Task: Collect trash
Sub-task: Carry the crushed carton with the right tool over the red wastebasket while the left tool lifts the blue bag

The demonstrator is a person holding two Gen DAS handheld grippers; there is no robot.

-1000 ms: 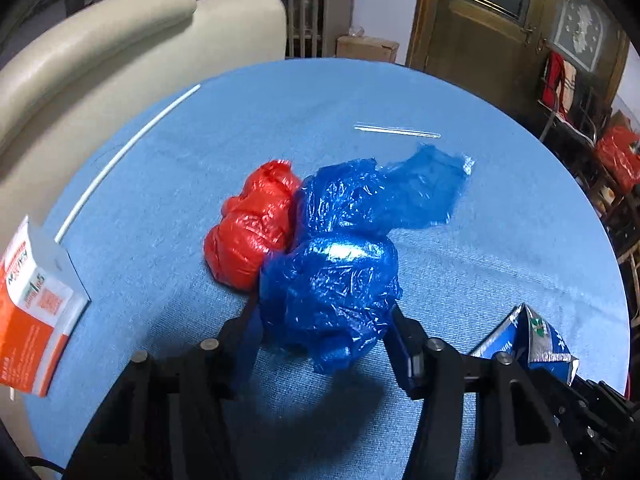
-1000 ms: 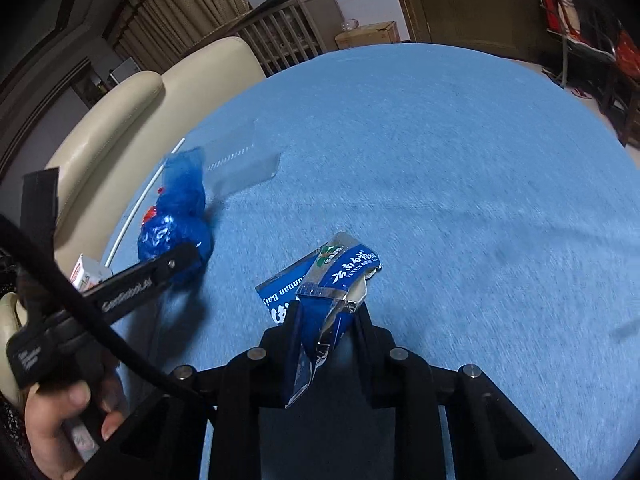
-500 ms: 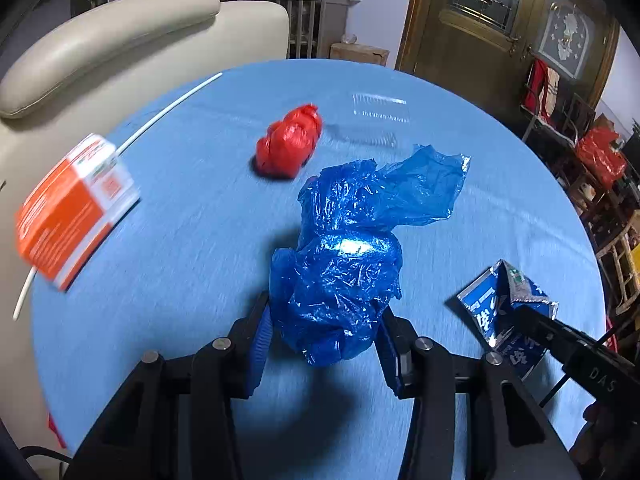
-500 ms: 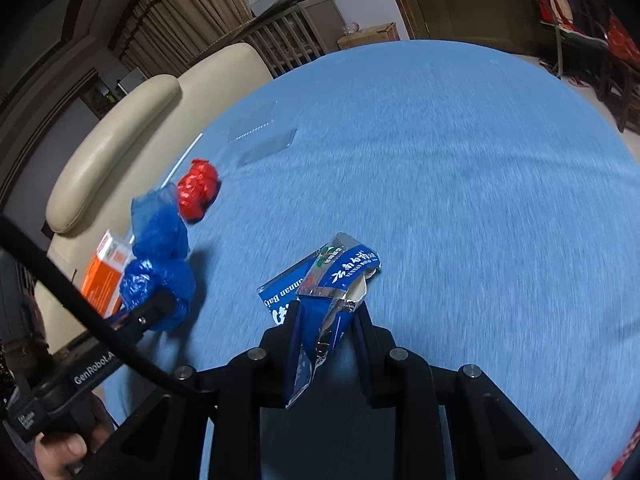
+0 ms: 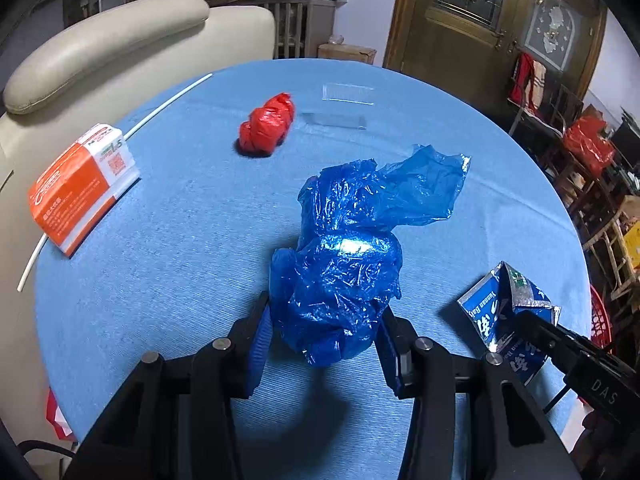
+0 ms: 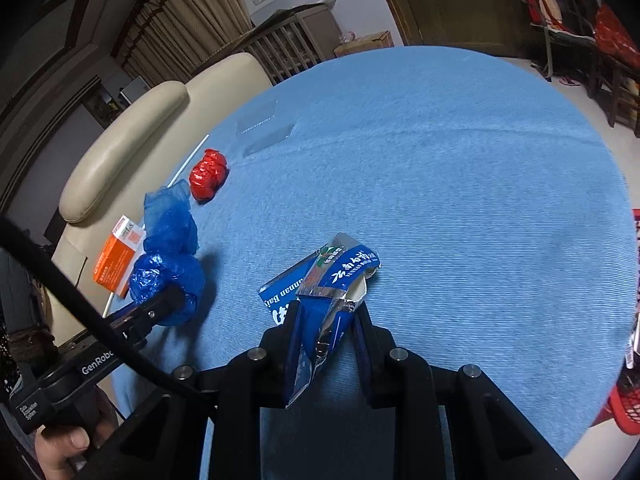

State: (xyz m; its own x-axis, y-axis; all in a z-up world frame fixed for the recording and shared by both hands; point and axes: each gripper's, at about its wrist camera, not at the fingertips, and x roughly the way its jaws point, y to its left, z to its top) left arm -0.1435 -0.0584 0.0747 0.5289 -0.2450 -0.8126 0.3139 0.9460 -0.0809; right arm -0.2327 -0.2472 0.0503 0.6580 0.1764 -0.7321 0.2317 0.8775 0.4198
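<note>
My left gripper (image 5: 324, 320) is shut on a crumpled blue plastic bag (image 5: 344, 264), held above the round blue table (image 5: 180, 240). The right wrist view shows that same blue plastic bag (image 6: 168, 256) at the left, in the left gripper (image 6: 176, 300). My right gripper (image 6: 326, 320) is shut on a crushed blue and silver carton (image 6: 328, 276), also seen low on the right in the left wrist view as the carton (image 5: 504, 308). A red bag ball (image 5: 266, 126) lies on the table farther back, and an orange and white box (image 5: 80, 188) lies at the left edge.
A thin white stick (image 5: 160, 108) runs along the table's left rim. A clear plastic sheet (image 5: 340, 108) lies beyond the red ball. A cream sofa (image 5: 100, 52) stands behind the table. A red basket (image 6: 628, 404) shows past the table's right edge. A hand (image 6: 64, 448) grips the left handle.
Both grippers have drawn back toward the near side with their loads. The blue bag has come away from the red ball, which stays farther off, and the orange box is now more in view.
</note>
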